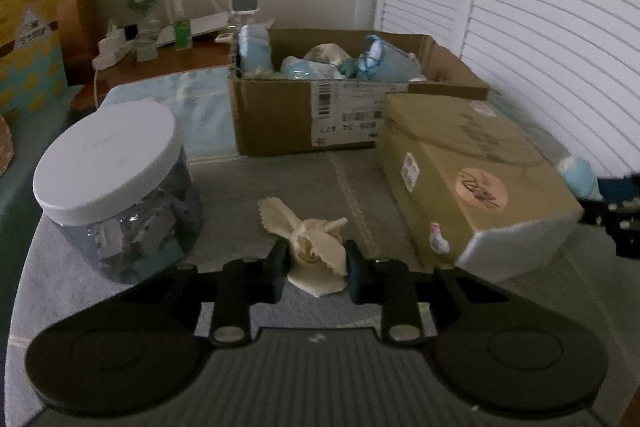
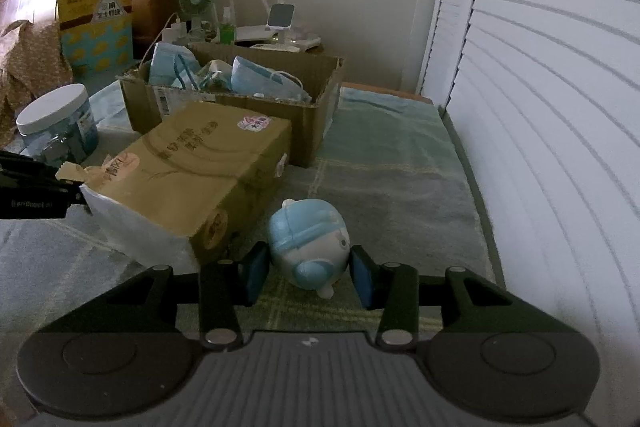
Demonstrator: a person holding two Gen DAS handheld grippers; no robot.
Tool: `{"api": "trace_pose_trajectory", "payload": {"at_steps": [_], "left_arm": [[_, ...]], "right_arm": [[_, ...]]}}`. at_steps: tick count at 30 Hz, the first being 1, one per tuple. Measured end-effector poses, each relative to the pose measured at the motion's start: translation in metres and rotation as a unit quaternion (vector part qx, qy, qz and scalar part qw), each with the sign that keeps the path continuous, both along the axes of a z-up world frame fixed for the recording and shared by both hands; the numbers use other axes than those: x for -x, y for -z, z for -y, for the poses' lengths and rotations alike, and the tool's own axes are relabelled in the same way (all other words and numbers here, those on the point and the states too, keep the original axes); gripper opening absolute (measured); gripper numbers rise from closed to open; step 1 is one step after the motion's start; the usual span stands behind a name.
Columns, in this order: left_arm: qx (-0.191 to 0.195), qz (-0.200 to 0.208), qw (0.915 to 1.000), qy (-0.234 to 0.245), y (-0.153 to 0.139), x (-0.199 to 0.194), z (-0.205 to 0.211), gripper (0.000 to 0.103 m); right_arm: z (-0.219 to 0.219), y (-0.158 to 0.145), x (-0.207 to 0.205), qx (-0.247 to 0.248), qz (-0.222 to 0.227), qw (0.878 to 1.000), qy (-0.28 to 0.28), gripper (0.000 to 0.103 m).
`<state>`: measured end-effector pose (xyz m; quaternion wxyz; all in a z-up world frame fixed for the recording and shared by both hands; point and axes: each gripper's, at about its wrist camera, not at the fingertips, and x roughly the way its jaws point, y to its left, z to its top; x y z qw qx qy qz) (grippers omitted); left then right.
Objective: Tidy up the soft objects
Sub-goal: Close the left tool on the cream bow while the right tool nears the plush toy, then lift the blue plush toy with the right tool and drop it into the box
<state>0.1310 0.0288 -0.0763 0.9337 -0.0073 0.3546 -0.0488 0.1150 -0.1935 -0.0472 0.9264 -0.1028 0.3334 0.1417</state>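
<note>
My left gripper (image 1: 316, 259) is shut on a crumpled cream cloth (image 1: 310, 245), which sits on the bed cover between the pads. My right gripper (image 2: 310, 267) is open around a blue and white plush toy (image 2: 307, 241) that rests on the green cover; its pads stand a little apart from the toy's sides. An open cardboard box (image 1: 280, 115) holding several blue soft items stands further back; it also shows in the right wrist view (image 2: 308, 131). The toy also peeks out at the right of the left wrist view (image 1: 578, 175).
A closed tan box (image 1: 468, 183) lies between the two grippers, also in the right wrist view (image 2: 188, 171). A clear jar with a white lid (image 1: 116, 183) stands to the left. A nightstand with a fan (image 2: 196, 3) is behind. White louvred doors (image 2: 540, 107) run along the right.
</note>
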Motion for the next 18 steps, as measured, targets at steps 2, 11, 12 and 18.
{"api": "trace_pose_trajectory", "payload": {"at_steps": [2,11,12,18], "left_arm": [[-0.003,0.000,0.9999,0.011,-0.004,0.003,0.000,0.027],[-0.012,0.004,0.9978,0.065,-0.028,0.024,0.001,0.027],[-0.013,0.008,0.9975,0.069,-0.032,0.028,0.001,0.027],[0.008,0.026,0.9963,0.082,-0.047,0.043,0.000,0.027]], "right_arm": [[0.001,-0.005,0.004,0.002,0.003,1.000,0.001,0.049],[0.004,-0.027,0.014,0.002,0.000,1.000,0.019,0.049],[0.004,-0.031,0.015,0.003,0.003,1.000,0.019,0.049],[-0.006,-0.055,0.006,0.010,0.031,0.999,0.010,0.049]]}}
